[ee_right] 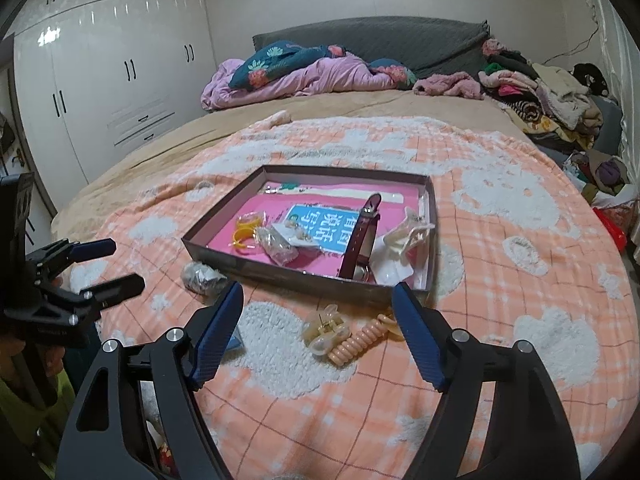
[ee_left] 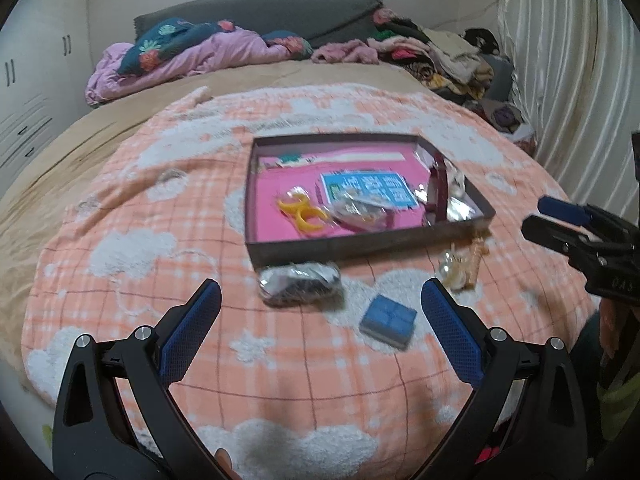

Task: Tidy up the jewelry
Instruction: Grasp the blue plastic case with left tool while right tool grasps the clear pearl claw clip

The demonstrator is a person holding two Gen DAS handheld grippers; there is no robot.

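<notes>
A shallow dark box tray [ee_left: 360,242] [ee_right: 280,270] with a pink lining lies on the peach checked blanket. It holds a maroon-strapped watch [ee_right: 362,236], yellow rings [ee_right: 246,232] and small bagged pieces. In front of the tray lie a clear plastic bag [ee_left: 300,284], a small blue square box [ee_left: 388,320], a pale hair claw [ee_right: 324,330] and a peach coil hair tie [ee_right: 360,342]. My left gripper [ee_left: 322,292] hovers open above the bag and the blue box. My right gripper [ee_right: 318,292] hangs open over the claw and coil, touching neither.
A pink duvet [ee_right: 312,76] and a heap of clothes [ee_right: 540,92] lie at the head of the bed. White wardrobes [ee_right: 100,80] stand to the left, a curtain [ee_left: 560,60] to the right. Each gripper shows at the edge of the other's view.
</notes>
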